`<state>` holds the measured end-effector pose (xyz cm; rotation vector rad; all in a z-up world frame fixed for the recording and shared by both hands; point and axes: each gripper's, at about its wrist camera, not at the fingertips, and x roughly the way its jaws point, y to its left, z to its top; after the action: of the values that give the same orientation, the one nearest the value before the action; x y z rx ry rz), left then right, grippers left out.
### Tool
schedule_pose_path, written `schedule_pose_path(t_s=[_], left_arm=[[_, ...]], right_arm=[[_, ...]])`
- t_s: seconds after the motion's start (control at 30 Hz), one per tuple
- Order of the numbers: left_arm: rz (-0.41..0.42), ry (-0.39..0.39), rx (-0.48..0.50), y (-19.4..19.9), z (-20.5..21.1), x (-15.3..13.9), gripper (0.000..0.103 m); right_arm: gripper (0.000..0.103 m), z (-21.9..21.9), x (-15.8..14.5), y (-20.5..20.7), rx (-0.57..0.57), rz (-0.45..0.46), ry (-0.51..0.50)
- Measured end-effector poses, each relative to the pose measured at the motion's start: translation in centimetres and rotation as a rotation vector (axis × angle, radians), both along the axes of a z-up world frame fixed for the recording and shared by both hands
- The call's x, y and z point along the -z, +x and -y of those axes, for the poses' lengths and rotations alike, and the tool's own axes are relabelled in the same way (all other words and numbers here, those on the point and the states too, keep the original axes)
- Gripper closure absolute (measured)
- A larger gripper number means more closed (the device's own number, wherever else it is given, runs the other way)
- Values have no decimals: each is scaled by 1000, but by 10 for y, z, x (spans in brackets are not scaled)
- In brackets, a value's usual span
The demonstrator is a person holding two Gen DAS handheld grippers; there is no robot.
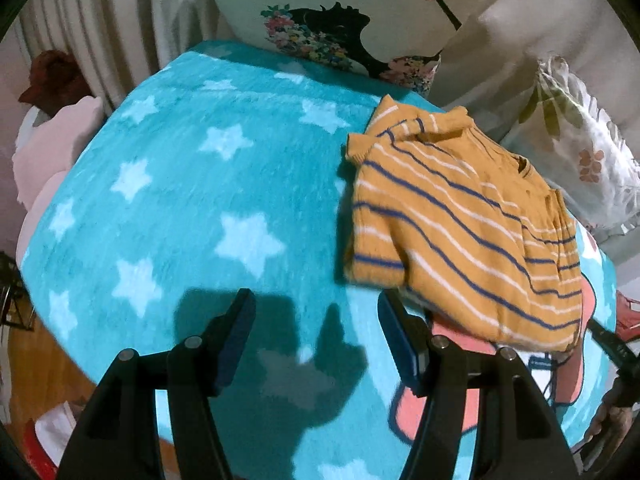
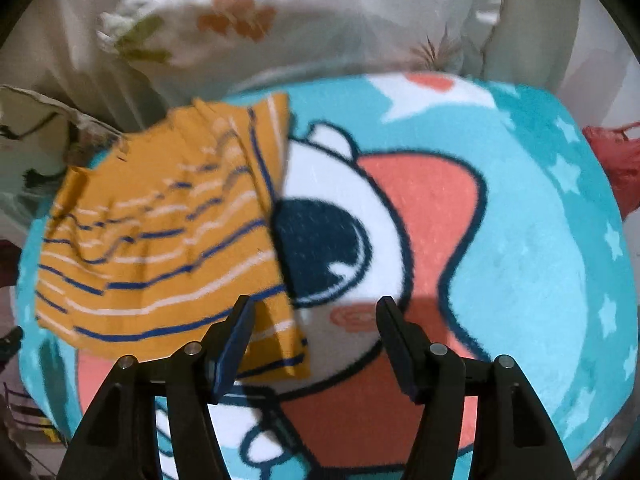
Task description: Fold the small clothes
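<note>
Right wrist view: both the right gripper and left gripper stand spread and empty, so snagging the folded striped shirt could undo its layers.

A turquoise star blanket carries a folded orange striped shirt at three o'clock.

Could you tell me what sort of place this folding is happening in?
Probably a bedroom: the striped shirt lies on a teal star blanket spread like a bed cover, with a frilled floral pillow and curtains behind.
</note>
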<state>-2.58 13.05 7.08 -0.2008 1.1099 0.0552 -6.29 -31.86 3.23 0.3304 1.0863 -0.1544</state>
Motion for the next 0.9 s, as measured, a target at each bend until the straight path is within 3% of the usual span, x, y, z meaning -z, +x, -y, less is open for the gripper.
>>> schedule_pose_path(t_s=[0.2, 0.4, 0.53, 0.67, 0.9], left_arm=[[6, 45, -51, -40, -2, -5, 40], [-5, 54, -74, -59, -12, -3, 38], [-16, 11, -59, -46, -16, 8, 38], [-28, -27, 9, -18, -13, 20, 38], [-20, -90, 103, 11, -29, 19, 38]], right_arm=[[42, -35, -24, -6, -144, 134, 52], [42, -94, -26, 2, -316, 147, 110], [42, -128, -35, 4, -399, 141, 132], [42, -163, -45, 21, -477, 141, 84], [42, -248, -42, 109, -547, 98, -26]])
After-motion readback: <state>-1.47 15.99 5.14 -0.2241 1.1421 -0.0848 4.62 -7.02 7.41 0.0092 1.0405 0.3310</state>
